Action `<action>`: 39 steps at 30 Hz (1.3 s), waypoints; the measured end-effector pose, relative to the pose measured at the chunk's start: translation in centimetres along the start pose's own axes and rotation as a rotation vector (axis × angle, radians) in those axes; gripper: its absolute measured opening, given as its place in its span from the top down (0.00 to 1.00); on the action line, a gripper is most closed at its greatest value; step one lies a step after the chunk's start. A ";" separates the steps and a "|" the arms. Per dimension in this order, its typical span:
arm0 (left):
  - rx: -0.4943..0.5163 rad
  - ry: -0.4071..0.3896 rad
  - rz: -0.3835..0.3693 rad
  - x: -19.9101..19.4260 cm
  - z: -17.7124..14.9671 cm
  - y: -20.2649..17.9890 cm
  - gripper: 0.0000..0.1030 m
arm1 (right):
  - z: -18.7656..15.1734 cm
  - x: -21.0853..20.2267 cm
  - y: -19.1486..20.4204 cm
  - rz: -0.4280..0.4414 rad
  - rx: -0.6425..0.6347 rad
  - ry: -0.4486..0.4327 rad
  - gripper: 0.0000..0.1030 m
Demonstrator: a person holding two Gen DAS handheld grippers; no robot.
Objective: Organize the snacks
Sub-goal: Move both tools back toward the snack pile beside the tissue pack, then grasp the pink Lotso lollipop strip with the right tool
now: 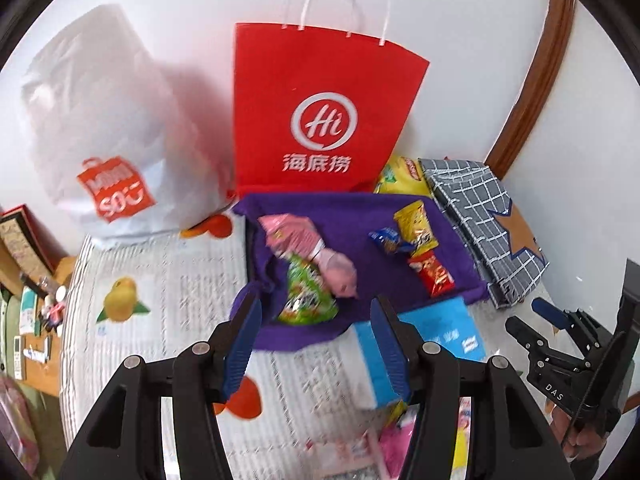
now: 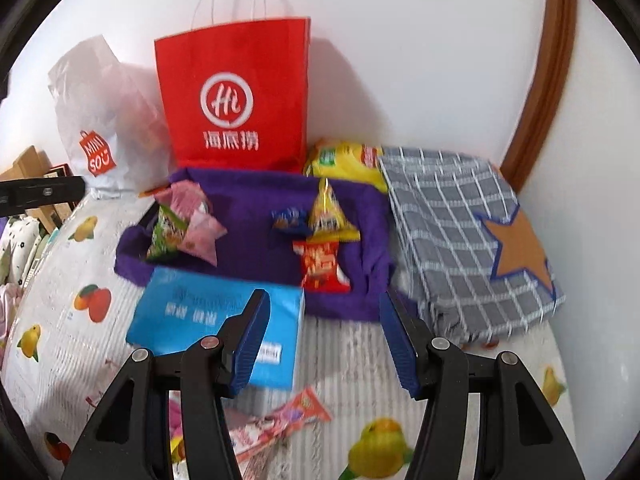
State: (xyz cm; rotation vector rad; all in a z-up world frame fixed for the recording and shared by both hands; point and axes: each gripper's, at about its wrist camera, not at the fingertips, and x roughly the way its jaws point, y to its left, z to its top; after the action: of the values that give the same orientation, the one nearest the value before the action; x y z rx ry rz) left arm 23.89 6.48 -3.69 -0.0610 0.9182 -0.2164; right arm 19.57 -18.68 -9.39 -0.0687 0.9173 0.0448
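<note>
A purple cloth tray [image 1: 360, 216] [image 2: 248, 196] lies on the fruit-print table. It holds a pink packet [image 1: 304, 240] [image 2: 196, 220], a green packet [image 1: 308, 296] [image 2: 166, 232], a small blue packet [image 1: 386, 240] [image 2: 288, 220], a yellow packet [image 1: 414, 224] [image 2: 330, 212] and a red packet [image 1: 434, 274] [image 2: 322, 266]. My left gripper [image 1: 316, 344] is open and empty just in front of the green packet. My right gripper [image 2: 324, 344] is open and empty in front of the tray; it also shows in the left wrist view [image 1: 532, 316].
A red paper bag [image 1: 320, 108] [image 2: 236, 92] and a white plastic bag [image 1: 108, 128] [image 2: 104, 112] stand against the wall. A blue box [image 1: 440, 332] [image 2: 216, 316], a grey checked cloth box [image 1: 480, 216] [image 2: 460, 232], a yellow chip bag [image 2: 344, 158] and loose pink wrappers [image 2: 280, 420] lie around.
</note>
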 end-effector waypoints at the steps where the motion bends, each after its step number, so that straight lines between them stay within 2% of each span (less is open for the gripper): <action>1: -0.003 0.001 0.000 -0.2 -0.3 0.2 0.47 | -0.5 -0.1 0.1 0.004 0.007 0.007 0.45; 11: 0.007 0.025 -0.012 -0.8 -3.6 0.5 0.47 | -5.0 0.2 1.8 0.048 0.035 0.094 0.45; 14: 0.005 0.045 -0.030 -0.7 -4.6 0.5 0.47 | -6.0 1.0 2.2 0.023 0.034 0.110 0.45; 16: -0.006 0.062 -0.066 -0.8 -5.2 0.5 0.47 | -6.7 1.6 2.2 0.048 0.050 0.130 0.45; 21: -0.002 0.070 -0.063 -1.0 -6.4 0.0 0.47 | -7.9 3.6 2.3 0.054 0.056 0.188 0.45; 28: 0.007 0.082 -0.060 -1.0 -8.2 -0.5 0.47 | -9.6 3.1 0.2 0.045 0.048 0.230 0.45; 34: -0.006 0.119 -0.024 0.3 -9.7 -0.6 0.47 | -9.7 3.6 -1.0 0.078 0.064 0.229 0.45; 35: -0.009 0.130 -0.019 0.7 -10.0 -0.6 0.47 | -9.8 4.0 -0.8 0.079 0.060 0.240 0.46; 36: -0.010 0.142 -0.012 1.0 -10.4 -0.6 0.47 | -9.9 4.4 -0.7 0.081 0.056 0.248 0.54; 37: -0.011 0.148 -0.008 1.3 -10.6 -0.7 0.47 | -10.0 4.6 -0.5 0.073 0.048 0.245 0.58; 39: -0.020 0.166 -0.008 1.9 -11.3 -0.6 0.47 | -10.2 4.3 -0.2 0.047 0.014 0.203 0.78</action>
State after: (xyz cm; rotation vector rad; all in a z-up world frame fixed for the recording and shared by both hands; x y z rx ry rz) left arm 15.90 5.91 -11.96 -0.0657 1.0857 -0.2221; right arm 14.13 -19.61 -18.99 -0.0389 1.1218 0.0755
